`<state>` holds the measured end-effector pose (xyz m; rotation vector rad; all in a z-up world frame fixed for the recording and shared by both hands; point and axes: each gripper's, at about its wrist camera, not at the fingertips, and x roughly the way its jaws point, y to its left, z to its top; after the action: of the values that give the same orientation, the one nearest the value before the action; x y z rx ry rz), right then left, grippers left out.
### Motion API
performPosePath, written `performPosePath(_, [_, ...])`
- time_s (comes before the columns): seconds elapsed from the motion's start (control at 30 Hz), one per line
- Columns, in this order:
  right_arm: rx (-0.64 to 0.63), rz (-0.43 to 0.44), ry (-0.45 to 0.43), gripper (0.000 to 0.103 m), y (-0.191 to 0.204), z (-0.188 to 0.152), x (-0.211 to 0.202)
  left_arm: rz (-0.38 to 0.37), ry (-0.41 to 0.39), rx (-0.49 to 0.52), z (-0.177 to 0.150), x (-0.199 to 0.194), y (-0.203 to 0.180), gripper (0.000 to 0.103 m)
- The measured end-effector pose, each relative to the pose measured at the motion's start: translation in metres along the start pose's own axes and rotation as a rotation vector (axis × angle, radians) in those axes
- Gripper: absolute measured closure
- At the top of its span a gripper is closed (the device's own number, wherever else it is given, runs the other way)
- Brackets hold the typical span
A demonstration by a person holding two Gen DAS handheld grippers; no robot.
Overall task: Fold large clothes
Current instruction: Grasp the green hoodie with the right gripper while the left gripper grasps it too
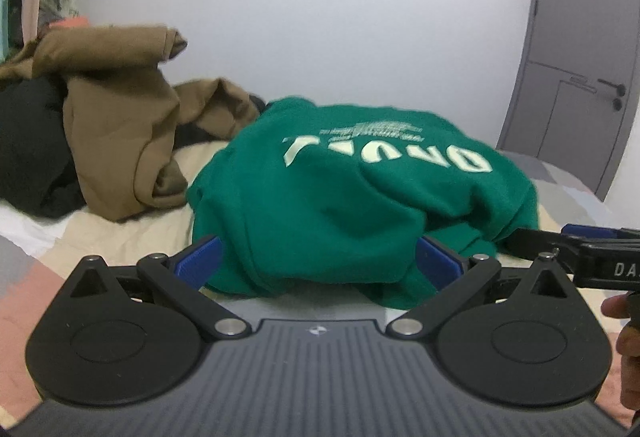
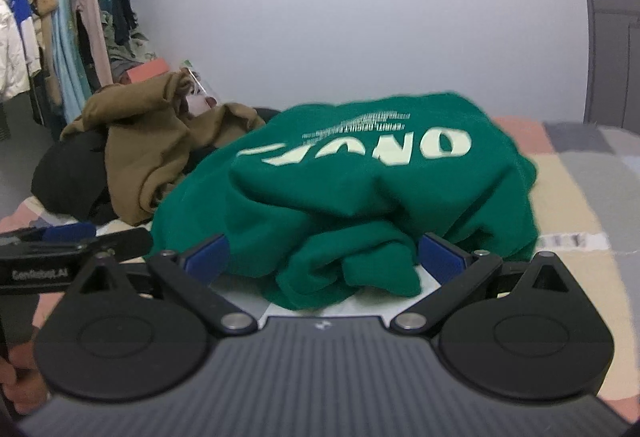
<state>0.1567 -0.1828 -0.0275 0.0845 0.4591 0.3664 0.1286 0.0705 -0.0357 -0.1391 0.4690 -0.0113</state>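
Left wrist view — green sweatshirt [image 1: 344,197] bundled, lettering upside down, lying crosswise.

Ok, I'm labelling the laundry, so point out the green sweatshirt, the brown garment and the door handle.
green sweatshirt [image 1: 320,205]: left wrist view, on the plain fabric below the pale lettering.
brown garment [image 1: 116,125]: left wrist view, on the middle of the crumpled heap.
door handle [image 1: 612,85]: left wrist view, on the dark lever.

A bed [image 2: 576,181] with a patchwork cover of pink, cream and grey squares carries everything. A bunched green sweatshirt [image 2: 360,189] with pale lettering lies on it near the front edge. Left of and behind the sweatshirt a crumpled brown garment [image 2: 148,153] sits against a black one [image 2: 68,177].
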Motion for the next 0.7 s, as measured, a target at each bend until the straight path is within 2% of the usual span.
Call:
performPosePath(0.1, [-0.005, -0.014, 0.047, 0.0, -0.005, -0.004, 0.029, -0.018, 0.063, -0.055, -0.002, 0.025, 0.014, 0.0])
performPosePath(0.2, [-0.018, -0.016, 0.099, 0.001, -0.01, -0.013, 0.057, 0.008, 0.114, -0.116, -0.009, 0.046, 0.027, 0.0])
performPosePath(0.3, [-0.015, -0.007, 0.139, 0.001, -0.016, -0.024, 0.078, -0.01, 0.144, -0.179, -0.014, 0.056, 0.039, 0.0])
performPosePath(0.37, [-0.016, 0.003, 0.132, 0.001, -0.019, -0.031, 0.087, -0.029, 0.16, -0.216, -0.015, 0.06, 0.044, 0.0])
performPosePath(0.57, [-0.093, -0.096, 0.108, 0.0, -0.025, -0.04, 0.124, -0.082, 0.182, -0.27, -0.025, 0.075, 0.048, 0.0])
performPosePath(0.7, [-0.025, -0.035, 0.121, 0.001, -0.035, -0.041, 0.137, -0.111, 0.19, -0.33, -0.03, 0.083, 0.053, 0.0])
